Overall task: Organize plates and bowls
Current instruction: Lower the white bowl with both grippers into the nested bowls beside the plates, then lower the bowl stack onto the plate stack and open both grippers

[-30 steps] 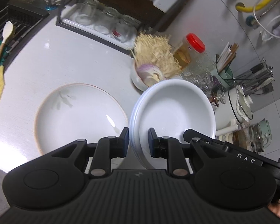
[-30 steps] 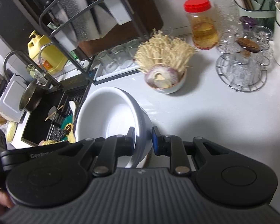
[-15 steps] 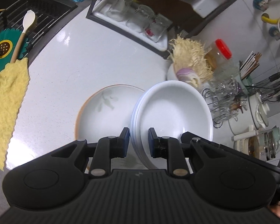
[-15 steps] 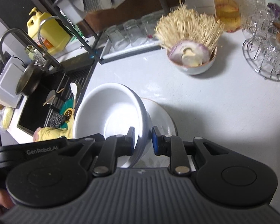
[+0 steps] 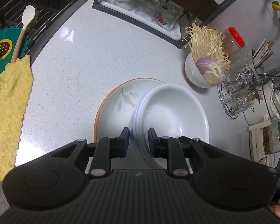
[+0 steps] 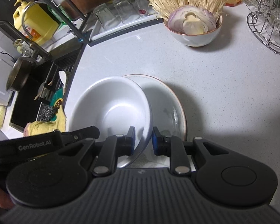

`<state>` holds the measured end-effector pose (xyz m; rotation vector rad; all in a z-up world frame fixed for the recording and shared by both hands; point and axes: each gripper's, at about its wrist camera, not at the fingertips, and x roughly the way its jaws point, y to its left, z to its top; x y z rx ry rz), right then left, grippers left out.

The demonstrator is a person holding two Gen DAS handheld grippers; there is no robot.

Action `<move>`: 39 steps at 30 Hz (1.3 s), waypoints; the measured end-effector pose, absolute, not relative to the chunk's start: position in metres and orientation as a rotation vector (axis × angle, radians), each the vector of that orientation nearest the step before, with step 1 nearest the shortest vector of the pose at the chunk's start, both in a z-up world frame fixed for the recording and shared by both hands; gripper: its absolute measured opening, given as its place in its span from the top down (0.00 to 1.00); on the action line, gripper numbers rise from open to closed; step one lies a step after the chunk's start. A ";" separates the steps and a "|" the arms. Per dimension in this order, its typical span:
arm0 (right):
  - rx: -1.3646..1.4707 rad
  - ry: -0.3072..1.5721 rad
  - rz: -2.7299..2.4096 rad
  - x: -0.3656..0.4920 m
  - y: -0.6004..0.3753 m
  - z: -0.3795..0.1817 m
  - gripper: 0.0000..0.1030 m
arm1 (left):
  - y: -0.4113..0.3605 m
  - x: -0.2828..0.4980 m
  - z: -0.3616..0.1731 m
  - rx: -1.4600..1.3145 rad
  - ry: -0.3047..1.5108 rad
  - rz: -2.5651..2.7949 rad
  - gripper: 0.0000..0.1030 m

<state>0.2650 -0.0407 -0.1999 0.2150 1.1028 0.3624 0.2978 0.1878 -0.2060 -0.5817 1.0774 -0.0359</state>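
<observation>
Your left claw (image 5: 139, 138): closed on the near left rim of the stack of plain white ceramic bowls (image 5: 174, 112), one finger outside the rim, the other inside.

Your right claw (image 6: 143, 139): closed on the opposite rim of the same stack (image 6: 112, 106), again with one finger inside and one outside. You hold the stack between both claws, tilted, its layered rims visible in the left wrist view.

Beneath the stack: a wide shallow white plate with an orange-brown rim and a faint leaf print (image 5: 117, 108), lying flat on the pale speckled counter (image 5: 69, 71). The bowls hang over the right part of it in the left wrist view; whether they touch the plate you cannot tell.

Further out on the counter: a small white bowl holding a cut purple onion and a sheaf of enoki mushrooms (image 6: 193, 29), well apart from the plate. Beside it, a clear jar with a red lid (image 5: 233, 39) and a wire rack of small glasses (image 5: 239, 95).

Along the back: a white drip tray with upturned drinking glasses (image 5: 149, 5).

At the left edge: a yellow cloth (image 5: 7, 100) draped by the dark sink (image 6: 28, 97), where a white spatula with a wooden handle (image 5: 24, 29) and a teal sunflower-shaped mat (image 5: 3, 46) lie. A yellow detergent bottle (image 6: 37, 24) stands behind the tap.
</observation>
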 end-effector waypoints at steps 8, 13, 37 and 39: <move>0.223 1.111 0.337 0.267 -0.043 -0.208 0.77 | 0.182 0.298 -0.216 -0.557 1.091 -0.042 0.77; 0.248 1.097 0.330 0.264 -0.050 -0.204 0.68 | 0.182 0.294 -0.217 -0.542 1.108 -0.041 0.64; 0.217 0.753 0.533 0.176 -0.093 -0.061 0.61 | 0.177 0.185 -0.038 -0.391 0.759 0.048 0.60; 0.229 0.715 0.554 0.162 -0.100 -0.046 0.61 | 0.170 0.167 -0.023 -0.371 0.720 0.048 0.57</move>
